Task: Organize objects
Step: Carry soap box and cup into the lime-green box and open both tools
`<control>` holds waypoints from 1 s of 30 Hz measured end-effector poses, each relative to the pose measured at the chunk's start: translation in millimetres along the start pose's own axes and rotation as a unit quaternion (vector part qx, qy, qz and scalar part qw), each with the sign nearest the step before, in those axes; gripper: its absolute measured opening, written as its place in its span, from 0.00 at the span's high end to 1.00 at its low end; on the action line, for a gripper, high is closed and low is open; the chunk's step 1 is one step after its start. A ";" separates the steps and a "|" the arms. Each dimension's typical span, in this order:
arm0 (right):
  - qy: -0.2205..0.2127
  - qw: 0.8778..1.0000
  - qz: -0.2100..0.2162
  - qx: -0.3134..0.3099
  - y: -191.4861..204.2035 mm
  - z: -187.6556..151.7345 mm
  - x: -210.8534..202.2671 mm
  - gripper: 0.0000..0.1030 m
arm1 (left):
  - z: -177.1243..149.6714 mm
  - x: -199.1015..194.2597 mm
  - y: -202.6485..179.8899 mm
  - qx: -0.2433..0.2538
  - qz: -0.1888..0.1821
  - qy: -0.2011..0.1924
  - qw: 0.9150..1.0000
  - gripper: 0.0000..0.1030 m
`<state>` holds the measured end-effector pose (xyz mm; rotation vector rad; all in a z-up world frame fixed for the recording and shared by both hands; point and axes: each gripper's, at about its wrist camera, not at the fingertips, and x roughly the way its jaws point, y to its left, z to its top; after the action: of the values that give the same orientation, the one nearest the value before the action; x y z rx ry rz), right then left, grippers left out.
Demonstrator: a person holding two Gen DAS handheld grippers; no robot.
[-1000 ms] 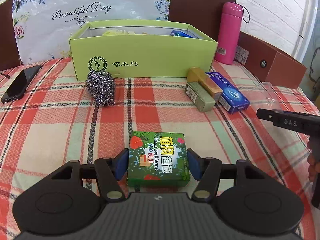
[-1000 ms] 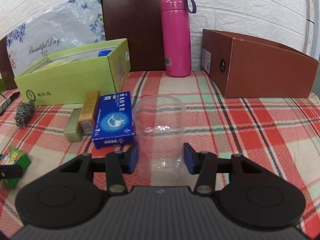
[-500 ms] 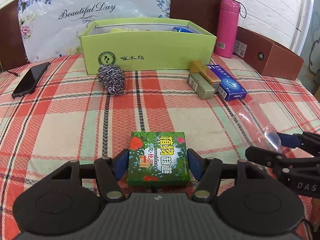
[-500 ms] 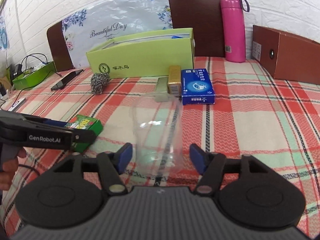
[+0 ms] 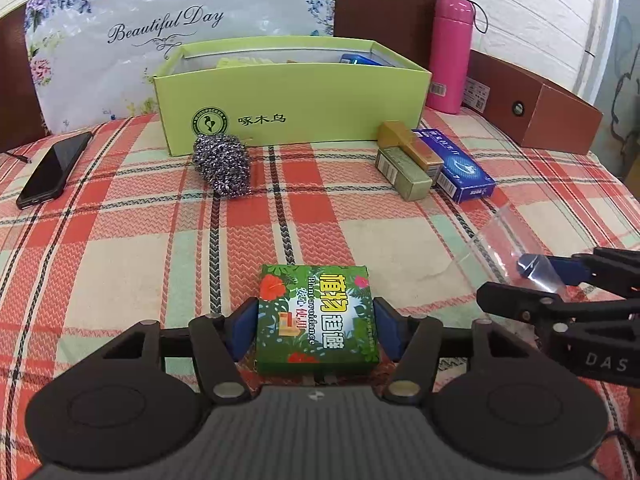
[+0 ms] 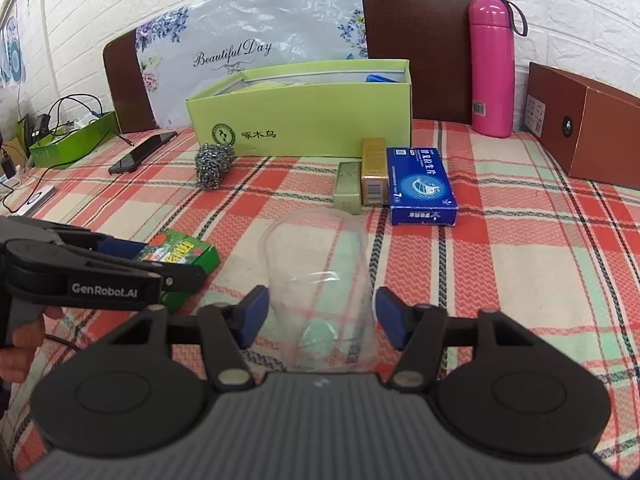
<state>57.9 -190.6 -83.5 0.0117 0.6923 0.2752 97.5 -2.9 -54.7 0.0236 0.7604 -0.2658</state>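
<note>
My left gripper (image 5: 314, 322) is shut on a green box with flower print (image 5: 316, 316), held low over the plaid cloth; the box also shows in the right wrist view (image 6: 176, 254). My right gripper (image 6: 320, 314) is shut on a clear plastic cup (image 6: 318, 280), which lies between the blue pads with its mouth pointing forward. In the left wrist view the cup (image 5: 516, 240) and right gripper sit at the right edge. An open lime-green box (image 5: 288, 96) stands at the back with items inside.
A steel wool ball (image 5: 222, 162), a gold box (image 5: 412, 148), an olive box (image 5: 402, 172) and a blue mask box (image 5: 454, 164) lie before the lime box. A pink flask (image 6: 492, 68), a brown carton (image 6: 580, 120) and a phone (image 5: 54, 168) sit around.
Both grippers have risen and drawn back from the lime box, each keeping its object. The right gripper with the cup has swung left, close beside the left gripper.
</note>
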 end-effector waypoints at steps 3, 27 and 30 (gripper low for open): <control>-0.003 1.000 0.010 -0.002 1.2 5.4 -4.0 0.52 | 5.9 -7.1 1.0 0.000 -0.012 -0.012 1.000 0.39; -0.140 0.988 -0.050 -0.045 -26.8 197.2 106.3 0.52 | 220.9 44.5 37.5 -0.106 -0.020 -0.140 0.984 0.39; -0.146 0.987 -0.054 -0.045 -28.1 203.1 125.9 0.51 | 226.7 59.9 40.7 -0.111 -0.023 -0.141 0.984 0.37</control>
<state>285.6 -169.4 -8.9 -0.0700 0.3877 0.1945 302.8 -3.8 65.8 -0.2390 0.5056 -0.2206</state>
